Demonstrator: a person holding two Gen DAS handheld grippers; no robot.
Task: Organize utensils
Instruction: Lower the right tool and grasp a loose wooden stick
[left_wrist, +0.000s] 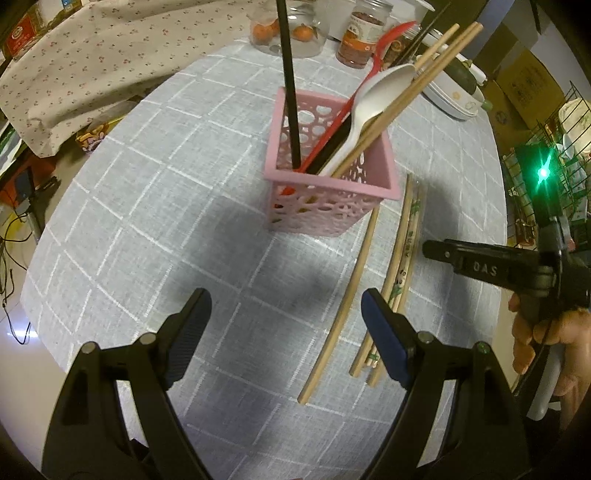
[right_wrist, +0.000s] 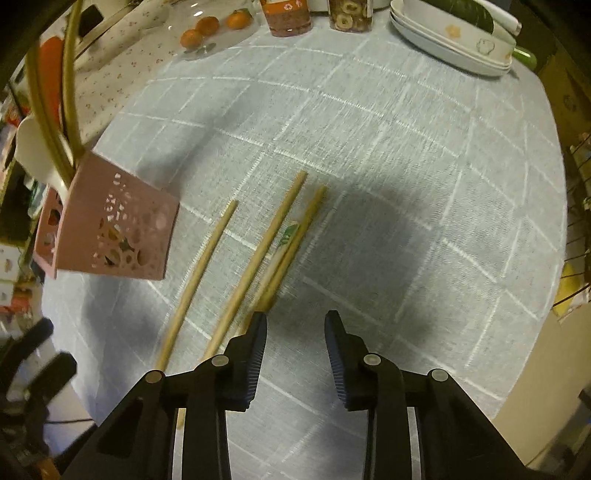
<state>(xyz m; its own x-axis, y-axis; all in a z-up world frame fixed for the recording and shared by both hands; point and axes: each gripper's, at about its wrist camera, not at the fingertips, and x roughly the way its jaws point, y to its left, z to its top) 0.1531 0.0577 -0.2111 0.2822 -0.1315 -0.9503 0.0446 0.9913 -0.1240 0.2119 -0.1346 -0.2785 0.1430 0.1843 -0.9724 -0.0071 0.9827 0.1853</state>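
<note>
A pink perforated basket (left_wrist: 332, 206) (right_wrist: 114, 229) stands on the grey checked tablecloth. It holds a black stick (left_wrist: 290, 92), a red spoon (left_wrist: 373, 66), a white spoon (left_wrist: 384, 92) and two wooden chopsticks (left_wrist: 417, 77). Loose on the cloth to its right lie one bare chopstick (left_wrist: 347, 295) (right_wrist: 199, 273) and a bundle of others (left_wrist: 402, 251) (right_wrist: 280, 240), one of them printed green. My left gripper (left_wrist: 285, 297) hangs open over bare cloth, its right finger beside the bundle. My right gripper (right_wrist: 296, 317) is open with nothing between its fingers, just right of the chopstick ends.
At the table's far side stand a glass bowl of oranges (left_wrist: 291, 33) (right_wrist: 210, 29), jars (left_wrist: 364, 33) (right_wrist: 291, 14) and stacked white dishes (left_wrist: 458, 92) (right_wrist: 454, 40). A floral cloth (left_wrist: 92, 55) lies to the left. A wire rack (left_wrist: 569, 147) stands to the right.
</note>
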